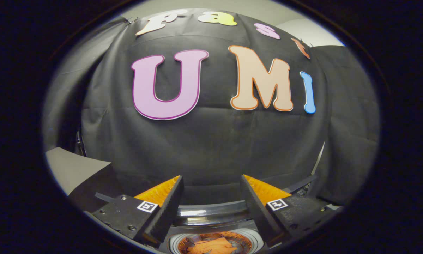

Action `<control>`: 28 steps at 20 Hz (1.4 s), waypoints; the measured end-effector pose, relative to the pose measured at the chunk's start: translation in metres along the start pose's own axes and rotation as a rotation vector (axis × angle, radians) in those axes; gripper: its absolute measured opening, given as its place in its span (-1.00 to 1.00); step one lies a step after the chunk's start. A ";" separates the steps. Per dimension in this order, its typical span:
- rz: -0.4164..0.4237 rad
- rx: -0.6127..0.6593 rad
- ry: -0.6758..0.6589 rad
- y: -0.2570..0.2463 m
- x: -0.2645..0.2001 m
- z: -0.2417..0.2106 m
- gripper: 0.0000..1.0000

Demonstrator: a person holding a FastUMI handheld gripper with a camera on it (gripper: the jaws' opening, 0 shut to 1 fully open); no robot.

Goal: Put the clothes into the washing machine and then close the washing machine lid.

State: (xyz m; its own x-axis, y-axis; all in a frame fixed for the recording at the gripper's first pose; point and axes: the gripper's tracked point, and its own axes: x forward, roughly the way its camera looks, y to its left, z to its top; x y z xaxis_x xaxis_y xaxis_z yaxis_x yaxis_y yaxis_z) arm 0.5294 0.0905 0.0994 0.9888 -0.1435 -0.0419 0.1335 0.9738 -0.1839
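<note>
You face the booth wall [211,141]: black cloth, creased, draped in folds at both sides. Above its top edge you see a pale plain wall [303,30]. Low at your left a grey panel [73,169] leans beside the cloth. Lighting is even, dim.

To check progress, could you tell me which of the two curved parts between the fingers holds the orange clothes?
The white-rimmed drum, with orange clothes inside; the dark glossy lid beyond it holds nothing. The gripper hangs open above, gripping nothing.
</note>
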 end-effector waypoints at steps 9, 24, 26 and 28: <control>0.032 0.029 0.071 -0.003 -0.014 -0.034 0.93; 0.007 0.155 0.303 0.000 -0.034 -0.102 0.96; 0.006 0.151 0.293 -0.001 -0.034 -0.099 0.96; 0.001 0.129 0.293 -0.002 -0.035 -0.098 0.96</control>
State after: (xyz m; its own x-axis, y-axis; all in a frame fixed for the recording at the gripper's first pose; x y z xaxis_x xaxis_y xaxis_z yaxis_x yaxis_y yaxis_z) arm 0.4882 0.0761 0.0048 0.9301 -0.1691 -0.3261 0.1588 0.9856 -0.0582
